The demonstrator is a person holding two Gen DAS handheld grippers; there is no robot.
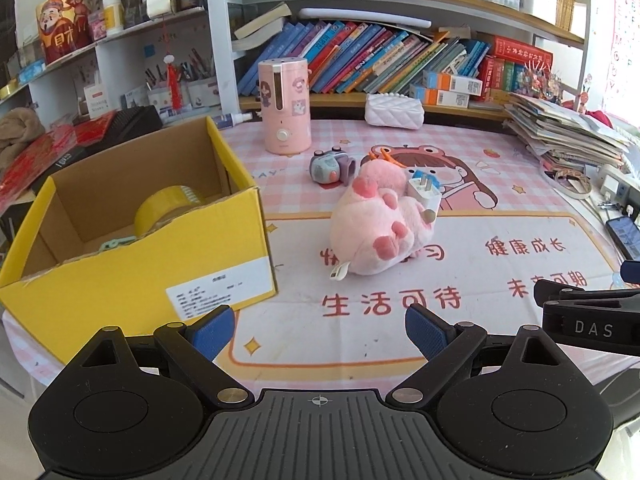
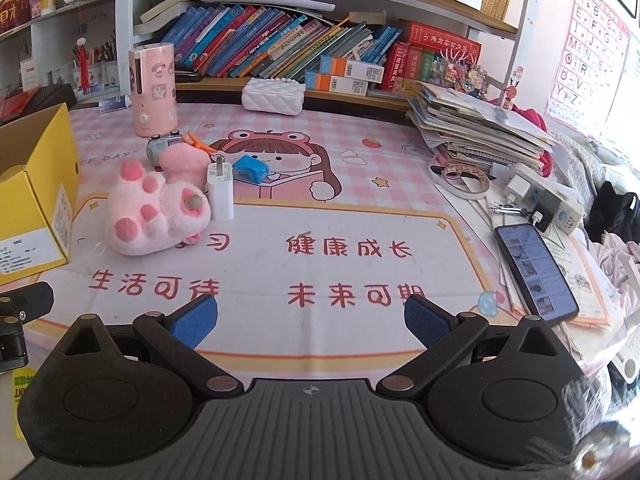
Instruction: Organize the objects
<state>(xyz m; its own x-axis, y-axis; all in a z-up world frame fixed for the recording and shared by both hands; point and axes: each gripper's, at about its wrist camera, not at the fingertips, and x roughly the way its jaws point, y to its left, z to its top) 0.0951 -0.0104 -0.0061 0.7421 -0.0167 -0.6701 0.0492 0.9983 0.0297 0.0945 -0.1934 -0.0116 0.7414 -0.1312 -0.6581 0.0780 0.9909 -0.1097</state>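
Note:
A pink plush toy lies on its back on the desk mat, also in the right wrist view. A white plug charger leans against it. A blue lump and a small grey toy camera lie behind. An open yellow cardboard box at the left holds a roll of yellow tape. My left gripper is open and empty, near the box's front corner. My right gripper is open and empty over the mat's front.
A pink humidifier and a white quilted pouch stand at the back below bookshelves. A stack of papers, a power strip and a phone lie at the right. The right gripper's body shows at the left view's right edge.

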